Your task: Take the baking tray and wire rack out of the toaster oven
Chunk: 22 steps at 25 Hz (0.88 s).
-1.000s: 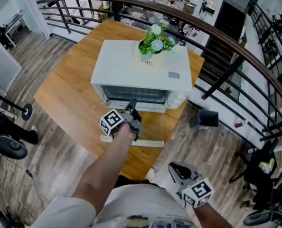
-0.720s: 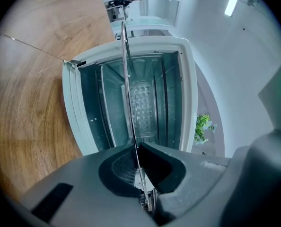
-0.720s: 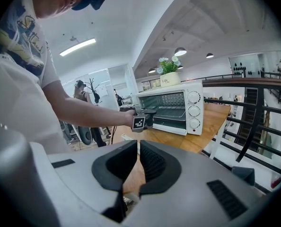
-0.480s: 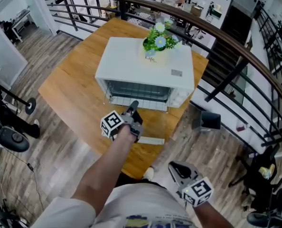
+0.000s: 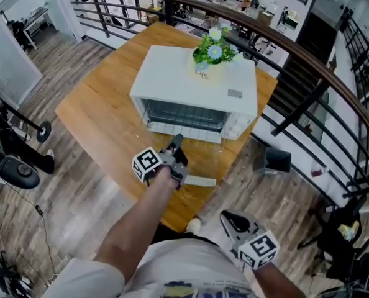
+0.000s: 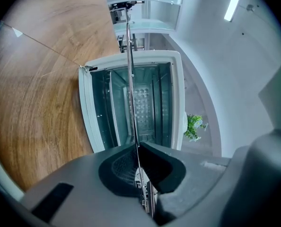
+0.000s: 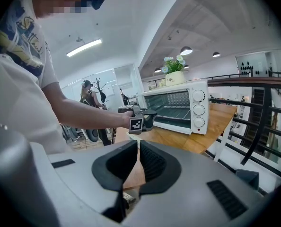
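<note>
Baking tray or wire rack (image 6: 130,79), seen edge-on: level, long axis across toaster oven (image 6: 178,93) mouth. Left gripper (image 6: 139,150) clamped on it; right gripper (image 7: 138,160) closed, empty.

Upright white toaster oven (image 5: 197,85), front open

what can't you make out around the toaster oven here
The thin metal edge in the left gripper: edge-on in the left gripper view, so tray or rack is unclear; in the head view it is too small to tell.
The toaster oven interior: the head view looks down on its top, which hides most of it.
Markings on the knobs: too small in the right gripper view.
</note>
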{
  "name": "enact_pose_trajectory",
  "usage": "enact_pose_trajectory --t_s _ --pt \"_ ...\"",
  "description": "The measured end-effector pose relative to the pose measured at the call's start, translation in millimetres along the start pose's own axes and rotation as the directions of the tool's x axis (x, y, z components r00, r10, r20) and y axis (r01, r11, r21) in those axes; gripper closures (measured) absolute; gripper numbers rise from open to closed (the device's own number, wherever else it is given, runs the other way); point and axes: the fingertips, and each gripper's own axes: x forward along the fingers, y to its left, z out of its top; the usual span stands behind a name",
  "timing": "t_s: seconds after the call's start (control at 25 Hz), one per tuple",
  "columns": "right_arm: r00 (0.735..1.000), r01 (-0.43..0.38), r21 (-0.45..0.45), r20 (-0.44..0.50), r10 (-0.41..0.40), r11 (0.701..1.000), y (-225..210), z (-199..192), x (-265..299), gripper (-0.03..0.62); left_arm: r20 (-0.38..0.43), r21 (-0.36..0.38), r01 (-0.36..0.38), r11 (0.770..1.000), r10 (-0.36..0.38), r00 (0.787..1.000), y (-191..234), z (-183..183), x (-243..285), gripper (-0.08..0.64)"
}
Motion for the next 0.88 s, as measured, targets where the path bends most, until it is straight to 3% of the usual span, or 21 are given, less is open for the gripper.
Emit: enact_pose_trajectory --t_s 0.88 --pt "0.998 -0.062 -0.036 0.005 0.062 0.997 7 -5 -3 0.578 0.011 -0.019 0.015 1.0 -0.015 1.0 -4 -20 -42 0.558"
